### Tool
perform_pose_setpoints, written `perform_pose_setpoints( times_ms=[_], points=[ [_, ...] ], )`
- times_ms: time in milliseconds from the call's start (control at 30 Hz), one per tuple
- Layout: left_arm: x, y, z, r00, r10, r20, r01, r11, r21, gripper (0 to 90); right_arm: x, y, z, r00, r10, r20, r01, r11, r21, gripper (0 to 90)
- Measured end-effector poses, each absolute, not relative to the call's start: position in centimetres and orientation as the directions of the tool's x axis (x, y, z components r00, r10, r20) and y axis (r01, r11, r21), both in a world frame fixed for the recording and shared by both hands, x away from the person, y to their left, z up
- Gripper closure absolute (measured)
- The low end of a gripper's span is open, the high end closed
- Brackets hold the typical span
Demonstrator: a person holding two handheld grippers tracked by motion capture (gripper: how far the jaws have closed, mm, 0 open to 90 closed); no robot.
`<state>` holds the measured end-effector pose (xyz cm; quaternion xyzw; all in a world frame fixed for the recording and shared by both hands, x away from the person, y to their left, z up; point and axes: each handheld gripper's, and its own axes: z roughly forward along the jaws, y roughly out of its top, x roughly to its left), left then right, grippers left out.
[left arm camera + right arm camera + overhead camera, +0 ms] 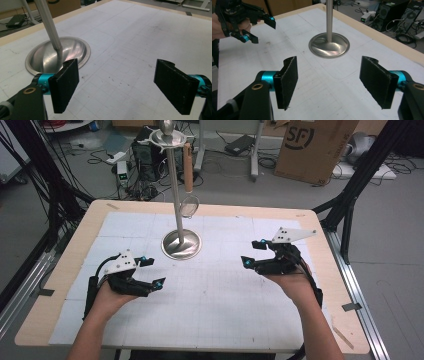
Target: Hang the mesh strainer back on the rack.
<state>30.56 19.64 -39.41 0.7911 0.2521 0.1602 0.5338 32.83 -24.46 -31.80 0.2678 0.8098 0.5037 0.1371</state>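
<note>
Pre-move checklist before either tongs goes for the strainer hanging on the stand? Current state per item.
1. Left tongs open and empty: ok, jaws spread wide in the left gripper view.
2. Right tongs open and empty: ok, jaws apart with nothing between them.
3. Stand upright, base flat on the mat: ok.
4. Strainer hanging from the stand's top by its wooden handle: ok; how securely it is hooked, cannot tell.
5. Mat between both tongs and the stand free of obstacles: ok.
6. Both tongs clear of the stand, neither touching it: ok.
</note>
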Motion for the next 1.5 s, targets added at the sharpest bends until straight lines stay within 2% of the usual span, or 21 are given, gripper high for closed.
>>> perform_pose_setpoints(
  times_ms=[767, 1500],
  points=[
    [30.6, 19.7, -39.2, 0.823, 0.567, -0.012, 0.221, -0.301, 0.928, 20.7, 31.3, -25.9, -37.0, -0.797, 0.599, 0.083, 0.353, 0.349, 0.868, 25.2],
    [30.6, 19.6, -39.2, 0.823, 0.567, -0.013, 0.227, -0.307, 0.924, 20.6, 31.4, -25.9, -37.7, -0.791, 0.604, 0.099, 0.372, 0.346, 0.861, 24.5]
  ],
)
